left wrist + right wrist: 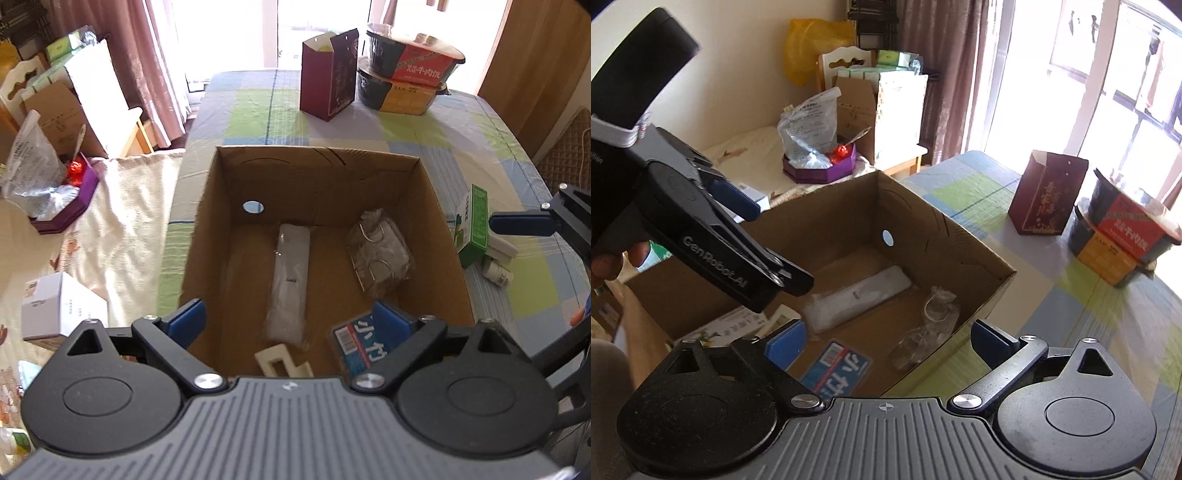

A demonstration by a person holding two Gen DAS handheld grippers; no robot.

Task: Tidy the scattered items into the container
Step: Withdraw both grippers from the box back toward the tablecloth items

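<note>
An open cardboard box (207,236) stands on the checked tablecloth. Inside lie a long white wrapped item (290,280), a clear bag of wire hooks (380,254), a blue packet (351,343) and a cream plastic piece (279,363). My left gripper (290,321) hovers open and empty over the box's near end. Right of the box stand a green carton (472,225) and a small white bottle (496,275). My right gripper (890,341) is open and empty above the box's (960,236) right wall; one of its blue fingers (517,225) reaches beside the green carton.
At the table's far end stand a maroon gift bag (328,74) and two stacked instant-meal bowls (406,74). Left of the table, a cloth-covered surface holds a white box (62,306) and a purple tray (62,210). A hand holds the left gripper (779,247).
</note>
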